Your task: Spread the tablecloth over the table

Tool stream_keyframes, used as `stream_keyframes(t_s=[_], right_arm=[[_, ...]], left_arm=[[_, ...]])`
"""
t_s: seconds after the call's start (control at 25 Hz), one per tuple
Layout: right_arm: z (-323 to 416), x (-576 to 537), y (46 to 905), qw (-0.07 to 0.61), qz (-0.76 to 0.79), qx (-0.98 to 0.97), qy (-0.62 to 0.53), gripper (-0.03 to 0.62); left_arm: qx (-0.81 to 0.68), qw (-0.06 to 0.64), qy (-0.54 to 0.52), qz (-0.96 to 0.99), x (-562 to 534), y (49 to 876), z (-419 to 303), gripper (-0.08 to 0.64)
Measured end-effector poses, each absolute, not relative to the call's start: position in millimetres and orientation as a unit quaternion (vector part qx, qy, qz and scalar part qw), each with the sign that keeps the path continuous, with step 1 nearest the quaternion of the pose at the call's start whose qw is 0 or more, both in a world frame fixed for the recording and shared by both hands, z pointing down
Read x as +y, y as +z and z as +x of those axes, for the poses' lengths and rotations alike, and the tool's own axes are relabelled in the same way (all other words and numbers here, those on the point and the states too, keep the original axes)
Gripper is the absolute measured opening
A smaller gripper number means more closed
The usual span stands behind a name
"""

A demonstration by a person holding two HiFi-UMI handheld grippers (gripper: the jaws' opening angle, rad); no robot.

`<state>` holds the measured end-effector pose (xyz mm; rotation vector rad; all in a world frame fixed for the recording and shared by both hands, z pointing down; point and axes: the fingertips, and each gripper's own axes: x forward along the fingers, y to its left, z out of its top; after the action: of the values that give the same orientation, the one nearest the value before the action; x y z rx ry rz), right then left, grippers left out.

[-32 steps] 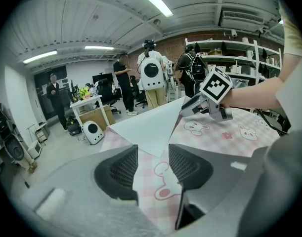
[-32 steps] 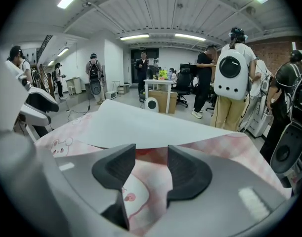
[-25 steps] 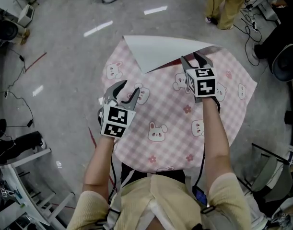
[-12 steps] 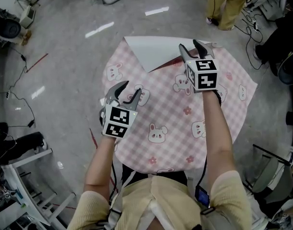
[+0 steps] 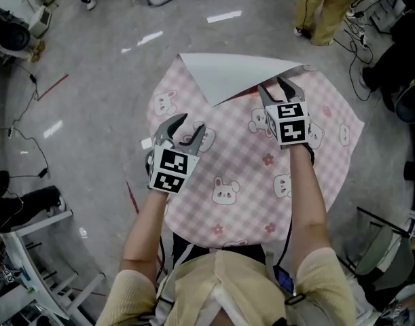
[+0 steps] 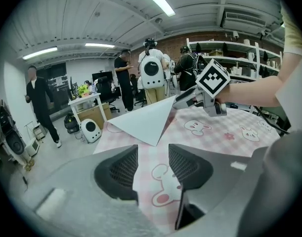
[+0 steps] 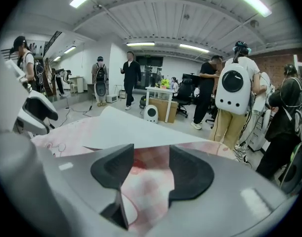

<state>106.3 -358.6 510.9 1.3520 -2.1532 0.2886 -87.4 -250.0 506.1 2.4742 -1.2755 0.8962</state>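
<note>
Tablecloth (image 5: 241, 172), pink check with rabbits, lies draped over the table and hides it. The left gripper (image 5: 191, 123) hangs over the cloth's left part, its jaws apart with nothing between them but the cloth below. At the far edge a flap (image 5: 231, 73) is folded back, white underside up. Just right of it, the right gripper (image 5: 272, 85) is released too, its tips by the fold.

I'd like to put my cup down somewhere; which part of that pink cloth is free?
The tablecloth lies bare near the person, between the left gripper and the right gripper, and along its right edge. Crowded at the far side, around the folded-back flap.
</note>
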Motion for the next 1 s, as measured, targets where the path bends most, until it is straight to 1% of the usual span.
stream_keyframes(t_s=[0.28, 0.4, 0.72, 1.0], right_arm=[[86.8, -362.2, 522.8, 0.320, 0.471, -0.816, 0.093, 0.230], [85.9, -369.6, 523.2, 0.324, 0.467, -0.818, 0.090, 0.230], [89.0, -408.7, 515.1, 0.304, 0.482, -0.817, 0.083, 0.230], [85.3, -432.9, 498.1, 0.273, 0.501, -0.818, 0.077, 0.230]], left_arm=[[-0.409, 0.092, 0.297, 0.858, -270.1, 500.9, -56.8, 0.204], [-0.406, 0.087, 0.293, 0.861, -275.5, 495.9, -49.3, 0.204], [-0.411, 0.089, 0.299, 0.856, -279.8, 497.7, -52.1, 0.204], [-0.424, 0.089, 0.298, 0.851, -286.3, 492.7, -66.4, 0.204]])
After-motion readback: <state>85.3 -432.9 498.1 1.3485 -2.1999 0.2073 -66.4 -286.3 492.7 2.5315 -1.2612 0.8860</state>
